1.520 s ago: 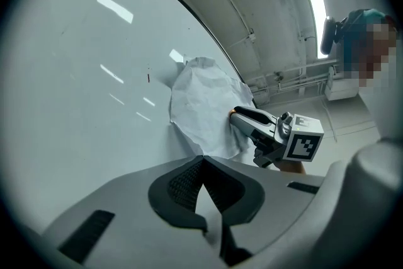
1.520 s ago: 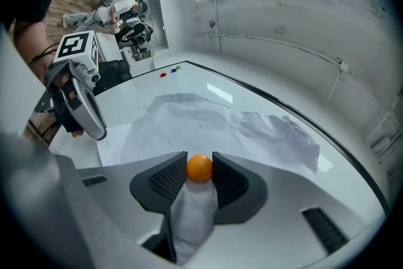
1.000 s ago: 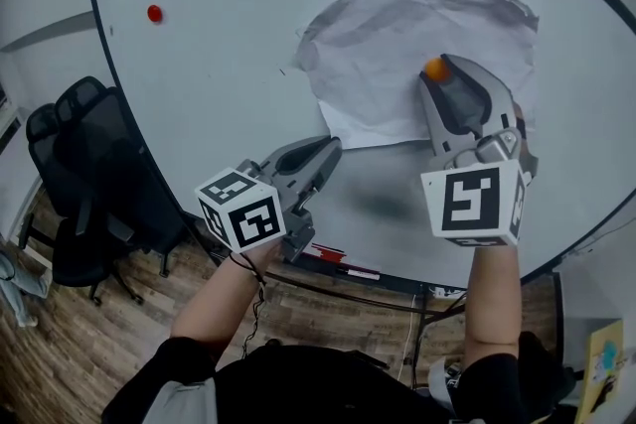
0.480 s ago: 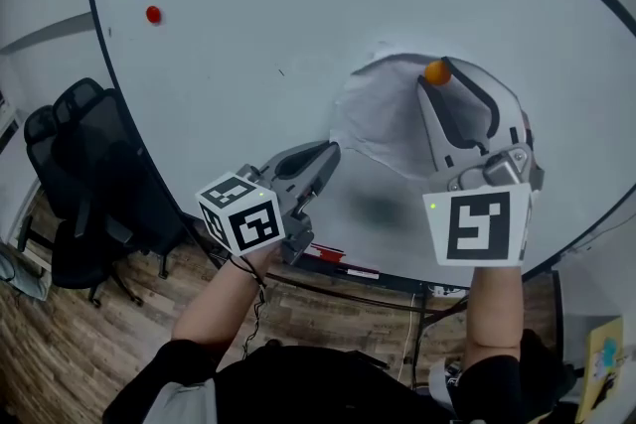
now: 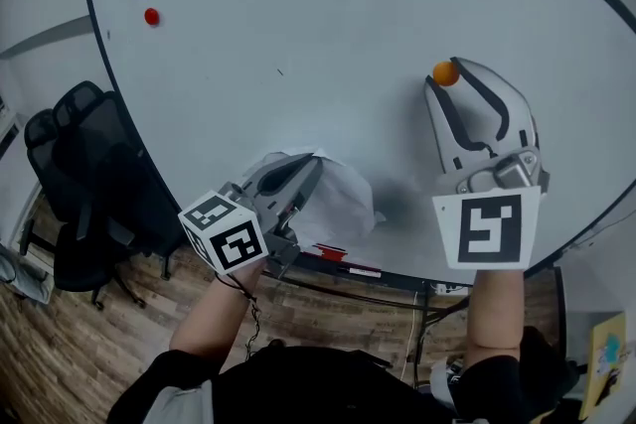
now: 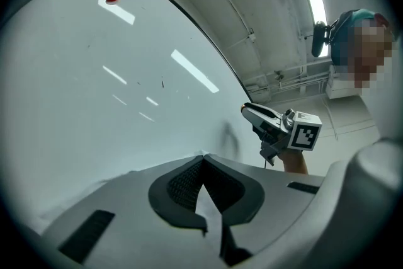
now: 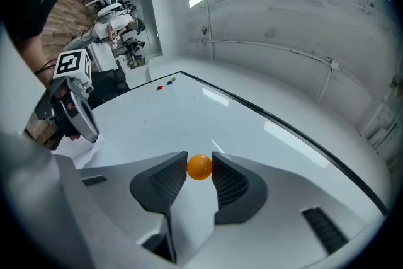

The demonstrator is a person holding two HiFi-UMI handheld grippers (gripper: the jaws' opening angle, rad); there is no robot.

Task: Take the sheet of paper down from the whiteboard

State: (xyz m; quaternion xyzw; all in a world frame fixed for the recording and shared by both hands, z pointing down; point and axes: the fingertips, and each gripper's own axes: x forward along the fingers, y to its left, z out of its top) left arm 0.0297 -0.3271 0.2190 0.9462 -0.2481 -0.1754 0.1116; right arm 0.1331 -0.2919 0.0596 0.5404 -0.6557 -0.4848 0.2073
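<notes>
Left tongs [image 5: 310,166] pinched together on crumpled sheet of paper [image 5: 340,202], held low in front of whiteboard [image 5: 298,35], near bottom edge. Right tongs [image 5: 452,76] clamped on orange magnet [image 7: 199,167] up at board.

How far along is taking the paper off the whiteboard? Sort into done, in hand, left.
Done: the sheet of paper is unpinned from the whiteboard. In hand: the left gripper pinches the sheet; the right gripper holds the orange magnet between its fingers. Left: probably only setting both aside.
</notes>
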